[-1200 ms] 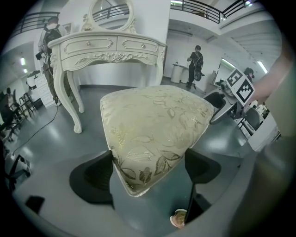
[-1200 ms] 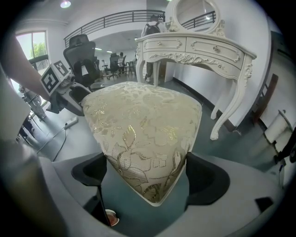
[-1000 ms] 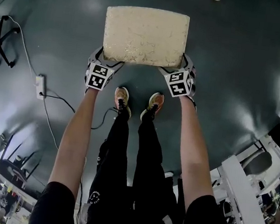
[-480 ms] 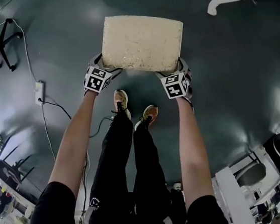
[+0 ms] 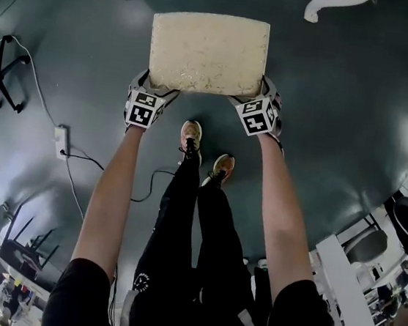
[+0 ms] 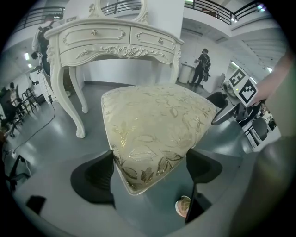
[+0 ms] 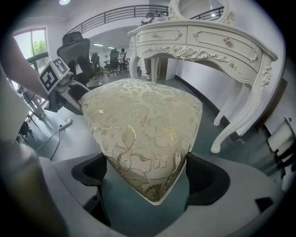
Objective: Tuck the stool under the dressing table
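Stool (image 5: 208, 52) corners in left tool (image 5: 154, 92), right tool (image 5: 252, 102)

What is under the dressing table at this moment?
Under the dressing table, between its legs, only bare floor and the wall behind show. The stool in front covers the rest of that space.

1. No word, brand or number is legible anywhere.
2. The left marker cube (image 5: 143, 109) and right marker cube (image 5: 260, 118), mid-frame in the head view, bear only black-and-white squares (no lettering).
3. The trousers logo (image 5: 143, 282), lower left of centre, is too small to read.
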Motion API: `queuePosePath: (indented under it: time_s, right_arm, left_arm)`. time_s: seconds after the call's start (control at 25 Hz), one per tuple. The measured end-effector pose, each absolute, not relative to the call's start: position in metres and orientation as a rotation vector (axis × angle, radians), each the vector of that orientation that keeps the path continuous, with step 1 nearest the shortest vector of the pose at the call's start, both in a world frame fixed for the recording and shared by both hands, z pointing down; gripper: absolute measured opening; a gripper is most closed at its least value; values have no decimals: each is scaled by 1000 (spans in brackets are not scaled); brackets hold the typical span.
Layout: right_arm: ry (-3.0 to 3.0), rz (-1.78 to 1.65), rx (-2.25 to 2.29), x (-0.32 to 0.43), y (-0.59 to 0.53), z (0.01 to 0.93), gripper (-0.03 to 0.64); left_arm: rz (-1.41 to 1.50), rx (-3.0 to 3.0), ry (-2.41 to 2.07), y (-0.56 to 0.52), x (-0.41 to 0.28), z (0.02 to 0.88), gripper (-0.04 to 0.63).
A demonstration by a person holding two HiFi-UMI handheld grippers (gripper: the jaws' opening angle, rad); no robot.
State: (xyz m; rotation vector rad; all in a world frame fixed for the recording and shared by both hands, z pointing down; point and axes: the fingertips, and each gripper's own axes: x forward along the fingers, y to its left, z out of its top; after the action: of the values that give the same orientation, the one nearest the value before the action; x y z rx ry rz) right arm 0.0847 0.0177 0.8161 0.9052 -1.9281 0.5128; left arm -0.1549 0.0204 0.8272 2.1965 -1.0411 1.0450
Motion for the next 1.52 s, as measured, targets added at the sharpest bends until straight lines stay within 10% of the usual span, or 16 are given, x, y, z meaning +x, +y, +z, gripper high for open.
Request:
queuePosePath:
  time_s: [1.52]
  right_arm:
    - [-1949,532,973,93,-189,823,557]
  left_arm:
    - [953,2060,-1150,-188,-150,834,476]
